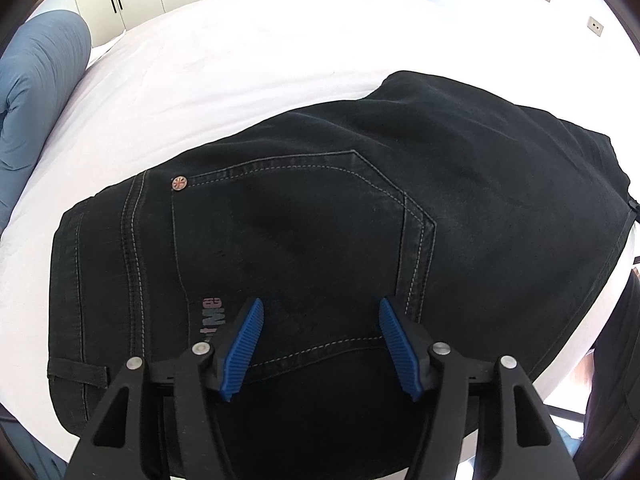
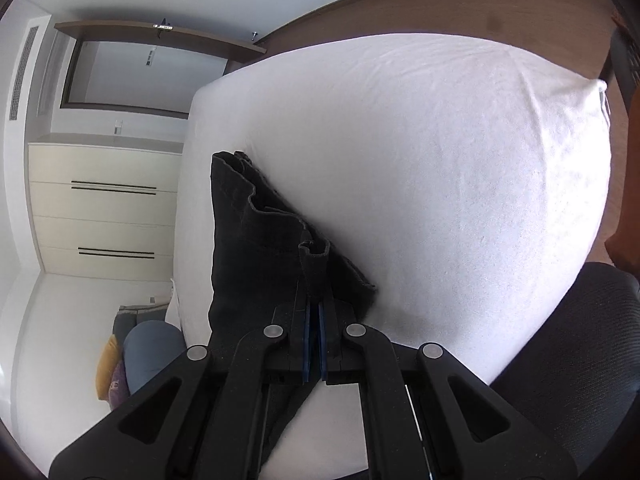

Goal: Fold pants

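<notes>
Black pants [image 1: 320, 208] lie flat on the white bed [image 1: 224, 64], seat side up: back pocket with pale stitching [image 1: 304, 216], copper rivet [image 1: 179, 183] at the pocket corner, belt loop [image 1: 78, 372] at the waistband edge on the left of the left wrist view. Some faded lettering [image 1: 212, 316] shows on the pocket near the left pad.

Left tongs [image 1: 320, 320] point steeply down over the pocket, blue ribbed pads [image 1: 244, 344] spread wide; only flat fabric shows between them. Can't tell if the tips touch the denim.

Right tongs [image 2: 314, 312] are angled down more shallowly, pads pressed together and pinching a bunched fold of the pants [image 2: 256, 248]. From the pinch the cloth stands up as a tall dark ridge, raw hem edges curling at the top. The lower part drapes down and left past the tongs frame. The ridge sits at the bed's [image 2: 420, 184] left side in that view, with mattress beyond it.

Around: wooden headboard [image 2: 460, 12] behind the bed, cream drawer unit with dark handles [image 2: 108, 204] by the wall, blue pillow [image 1: 36, 92] off the bed's left edge, dark mesh chair [image 2: 580, 352] at lower right of the right wrist view.
</notes>
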Motion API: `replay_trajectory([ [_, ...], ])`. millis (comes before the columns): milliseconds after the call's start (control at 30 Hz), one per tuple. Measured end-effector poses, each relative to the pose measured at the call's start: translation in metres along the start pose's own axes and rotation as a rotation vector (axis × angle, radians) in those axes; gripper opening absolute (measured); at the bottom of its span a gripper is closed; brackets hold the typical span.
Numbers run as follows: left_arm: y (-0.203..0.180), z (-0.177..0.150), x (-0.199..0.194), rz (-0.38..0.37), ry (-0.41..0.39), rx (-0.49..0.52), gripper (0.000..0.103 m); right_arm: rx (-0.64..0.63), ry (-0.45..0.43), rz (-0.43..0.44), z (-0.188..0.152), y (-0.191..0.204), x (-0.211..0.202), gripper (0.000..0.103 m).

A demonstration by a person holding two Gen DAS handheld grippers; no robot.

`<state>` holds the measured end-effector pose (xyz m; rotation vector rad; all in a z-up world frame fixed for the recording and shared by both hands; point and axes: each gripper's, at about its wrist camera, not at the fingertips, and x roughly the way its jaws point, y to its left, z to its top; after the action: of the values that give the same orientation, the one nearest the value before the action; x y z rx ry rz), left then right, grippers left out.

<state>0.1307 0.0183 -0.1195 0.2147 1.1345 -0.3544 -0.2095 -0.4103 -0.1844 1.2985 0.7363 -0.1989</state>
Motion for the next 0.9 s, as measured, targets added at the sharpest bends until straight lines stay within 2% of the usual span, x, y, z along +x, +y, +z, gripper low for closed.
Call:
replay_trajectory([
  [200,-0.003,0.0,0.001,0.022,-0.004,0.011,0.066,-0.03,-0.004,-0.027,-0.011,0.008,-0.013,0.002],
  [300,-0.005,-0.001,0.003,0.024,-0.009,0.01,0.068,-0.117,-0.016,-0.093,-0.021,0.022,-0.022,0.002],
  [367,-0.007,-0.003,0.003,0.023,-0.014,0.011,0.068,-0.117,-0.012,-0.106,-0.023,0.021,-0.025,0.002],
  [500,-0.007,-0.002,0.003,0.023,-0.014,0.014,0.068,-0.076,-0.015,-0.1,-0.025,0.013,-0.023,0.001],
  [633,-0.001,-0.017,-0.004,0.018,-0.019,0.017,0.068,-0.087,-0.013,-0.108,-0.024,0.016,-0.023,0.001],
  [900,0.006,-0.024,-0.008,0.025,-0.019,0.026,0.068,-0.044,0.002,-0.038,-0.024,0.0,-0.014,0.001],
])
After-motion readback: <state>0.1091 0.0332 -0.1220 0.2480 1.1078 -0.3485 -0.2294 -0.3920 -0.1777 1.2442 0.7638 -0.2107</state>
